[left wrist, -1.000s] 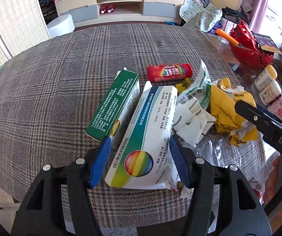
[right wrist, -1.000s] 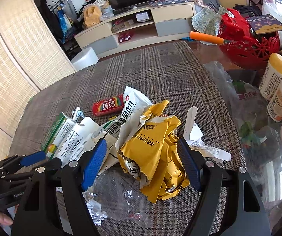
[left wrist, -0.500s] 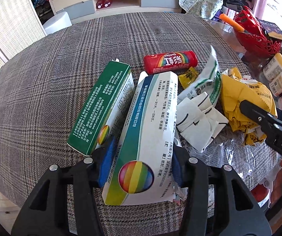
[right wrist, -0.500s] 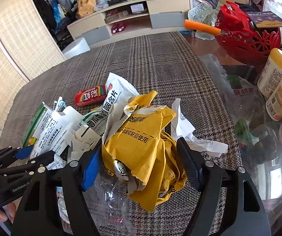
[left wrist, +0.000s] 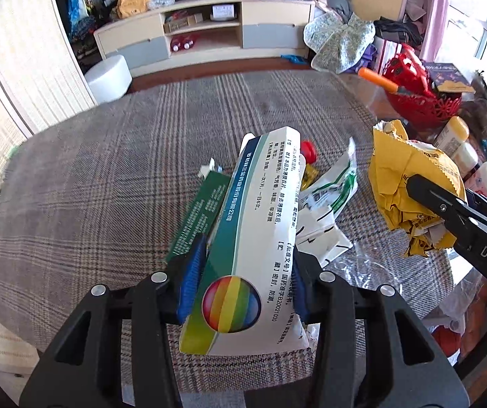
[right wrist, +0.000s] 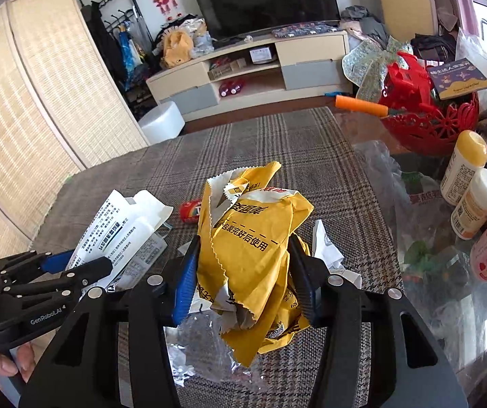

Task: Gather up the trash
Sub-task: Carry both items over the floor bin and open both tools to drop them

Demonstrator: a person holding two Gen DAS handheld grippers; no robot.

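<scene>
Left gripper [left wrist: 243, 272]: both blue pads pressed against the sides of a white medicine box [left wrist: 260, 231] with a rainbow ball print, which it grips tilted, far end raised off the cloth. Right gripper [right wrist: 243, 278]: jaws closed in on a crumpled yellow wrapper [right wrist: 253, 248], held between the pads.

Surface: a table under a grey plaid cloth [left wrist: 107, 176]; at its right side a bare glass top [right wrist: 413, 238] shows. Room: a cream and grey TV cabinet [right wrist: 250, 68] against the far wall, a dark television [right wrist: 264, 0] above it, a white round stool [left wrist: 109, 76] on the floor and a woven screen [right wrist: 39, 85] to the left.

Pose: both tools point forward across the table, side by side; a thumb shows at the left tool's handle in the right wrist view.

Remaining on the cloth: a green box [left wrist: 202, 210] just behind and beside the white one, a red candy tube [right wrist: 189, 210] largely hidden, a white-and-green sachet [left wrist: 332, 187] and clear plastic film [right wrist: 202, 340] under the wrapper. On the glass: a red basket [right wrist: 430, 125] and several white bottles [right wrist: 464, 166].
</scene>
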